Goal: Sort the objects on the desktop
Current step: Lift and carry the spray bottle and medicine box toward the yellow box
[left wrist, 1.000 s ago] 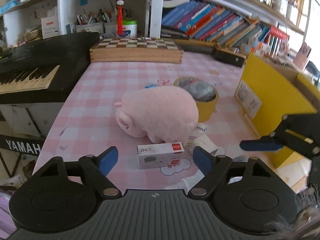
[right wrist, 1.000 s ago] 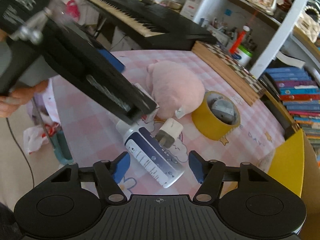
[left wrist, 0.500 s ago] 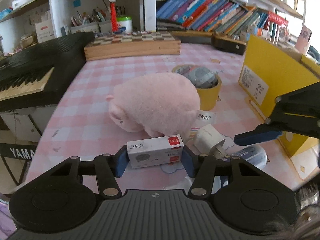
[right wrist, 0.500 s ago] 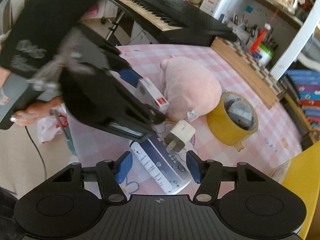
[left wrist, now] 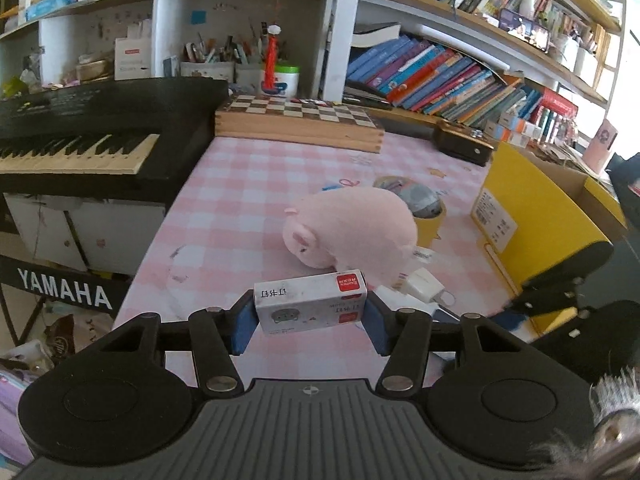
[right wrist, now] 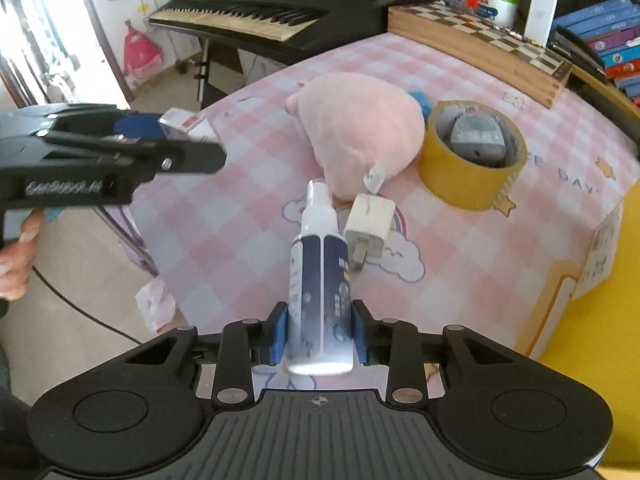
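Observation:
My left gripper (left wrist: 310,320) is shut on a small white box with a red label (left wrist: 310,306) and holds it above the pink checked tablecloth (left wrist: 240,208). In the right wrist view the left gripper (right wrist: 156,130) hangs at the left with the box (right wrist: 180,122) in it. My right gripper (right wrist: 320,332) is closing its jaws on a white and dark blue spray bottle (right wrist: 320,276) that lies on the cloth; both pads touch its sides. A white charger plug (right wrist: 370,224) lies right beside the bottle, in front of a pink plush pig (right wrist: 360,132).
A yellow tape roll (right wrist: 468,184) holding a grey toy car (right wrist: 476,136) stands right of the pig. A yellow box (left wrist: 532,216) borders the right side. A chessboard case (left wrist: 296,124) and a black keyboard (left wrist: 80,136) sit at the back and left. A hand (right wrist: 16,264) holds the left gripper.
The left gripper shut on the white box and lifted it off the cloth. The right gripper turned to line up with the spray bottle and its jaws closed in on it.

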